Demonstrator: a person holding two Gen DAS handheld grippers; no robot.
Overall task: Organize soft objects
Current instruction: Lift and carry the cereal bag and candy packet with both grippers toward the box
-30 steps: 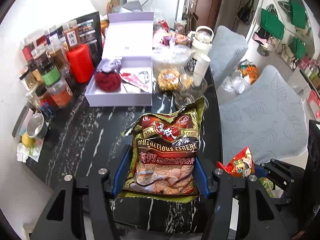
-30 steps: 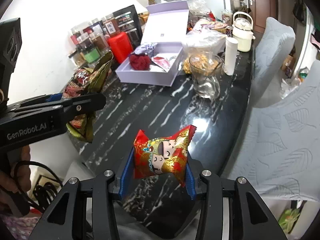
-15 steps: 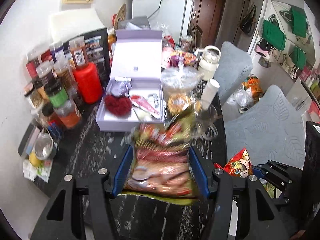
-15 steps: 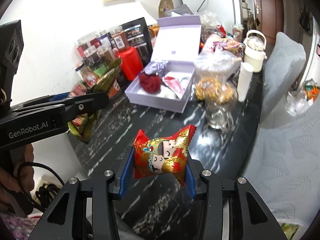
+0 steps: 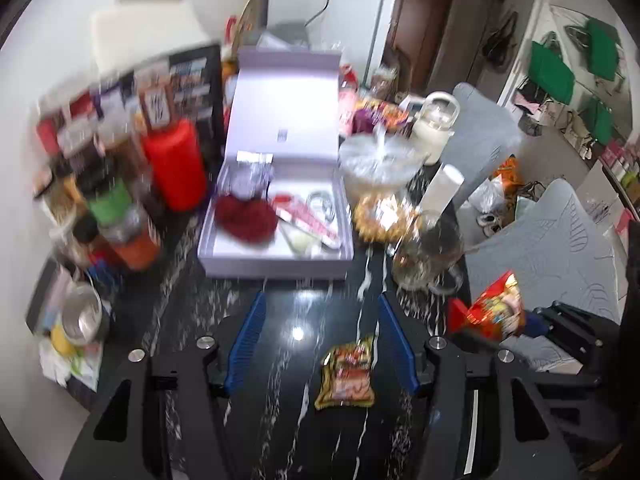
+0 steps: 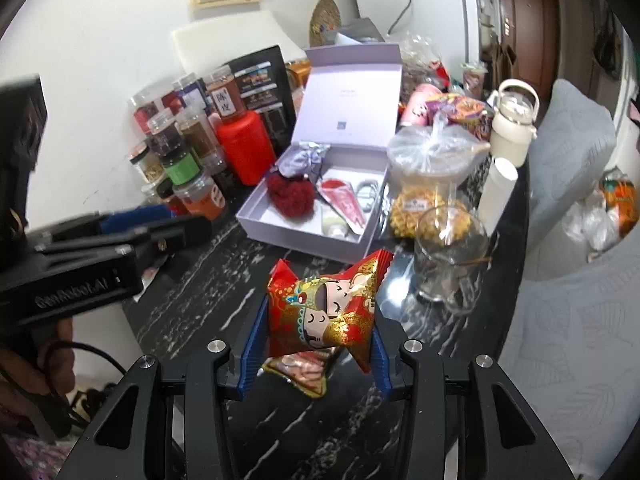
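**Over the black bench: one packet down, one in the air**

Down the middle of the bench [image 5: 192, 320] sits the biggest player, the lavender box [image 5: 280, 268], lid up and facing us, jars crowding the wall-side edge to its left. It already holds a red fluffy ball [image 5: 246, 220] and a few flat sachets, with bare floor showing along its front wall. That looks like the destination for the soft stuff.

Now the tools. The left gripper [image 5: 320, 304] hangs above the bench's near edge, fingers moderately wide and nothing between them. Look below: the cereal packet [image 5: 346, 372] lies flat on the marble, well clear of the blue pads, just short of the box. The left view is blurred, so its print is hard to read.

Over on the chair-side edge, the right gripper [image 6: 320, 312] has its fingers pinched on the red snack packet [image 6: 344, 292], squeezing it in at the waist and holding it up off the bench. The cereal packet peeks out underneath in that view.

My read: we're mid-delivery. The red packet needs carrying forward over the box's front wall, clear of the glass pitcher [image 6: 452, 256] standing just beside the box, then a release onto the open floor. The cereal packet calls for a fresh pick: lower, straddle its narrow sides, close gently.
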